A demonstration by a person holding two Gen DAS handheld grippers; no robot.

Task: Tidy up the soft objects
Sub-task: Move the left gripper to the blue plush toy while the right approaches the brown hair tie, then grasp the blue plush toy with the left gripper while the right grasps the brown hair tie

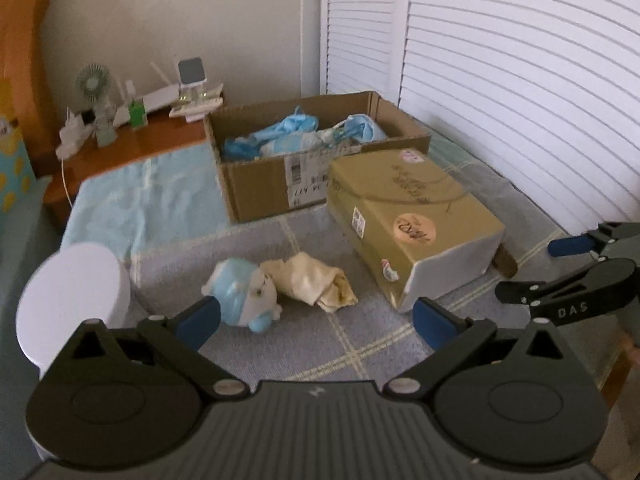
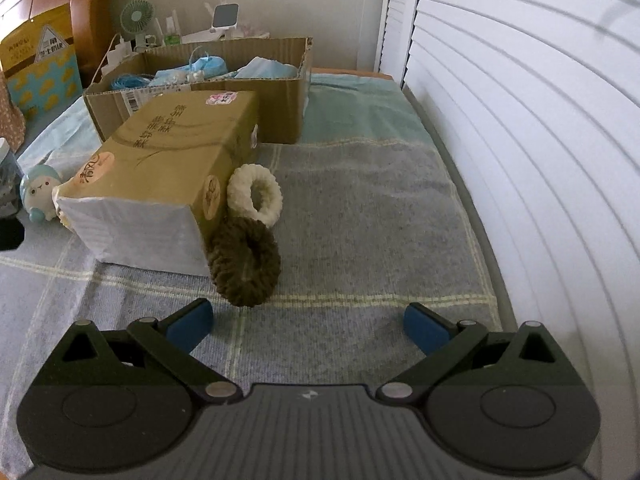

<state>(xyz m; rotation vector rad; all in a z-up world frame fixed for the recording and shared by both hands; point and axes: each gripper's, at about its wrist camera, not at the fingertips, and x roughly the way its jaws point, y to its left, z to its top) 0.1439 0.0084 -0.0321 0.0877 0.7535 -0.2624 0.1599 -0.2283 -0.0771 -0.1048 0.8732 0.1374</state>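
On the grey checked blanket (image 1: 360, 344), a small pale-blue and white plush toy (image 1: 246, 298) is lying on its side, touching a crumpled cream cloth (image 1: 316, 284) just to its right. Both are sitting just ahead of the left gripper (image 1: 316, 322), whose blue-padded fingers (image 1: 198, 320) are spreading wide with nothing between them — the plush is near the left pad but apart from it.

Beside the cloth, a gold-brown rectangular carton with a white end (image 1: 412, 216) is lying flat. Against its far side, a fluffy dark-brown ring-shaped scrunchie (image 2: 244, 268) and a fluffy cream ring-shaped scrunchie (image 2: 256, 196) are leaning, the cream one behind and touching the brown one.

The right gripper (image 2: 310, 326) is hovering just short of the brown scrunchie — its jaws are gaping fully and holding nothing.

Behind the carton, an open brown cardboard box (image 1: 260, 184) is holding a heap of pale-blue soft items (image 1: 296, 136). Beyond it, a wooden bedside table (image 1: 132, 148) is carrying a small green desk fan (image 1: 94, 92). White slatted shutters (image 1: 520, 80) are lining the right side.
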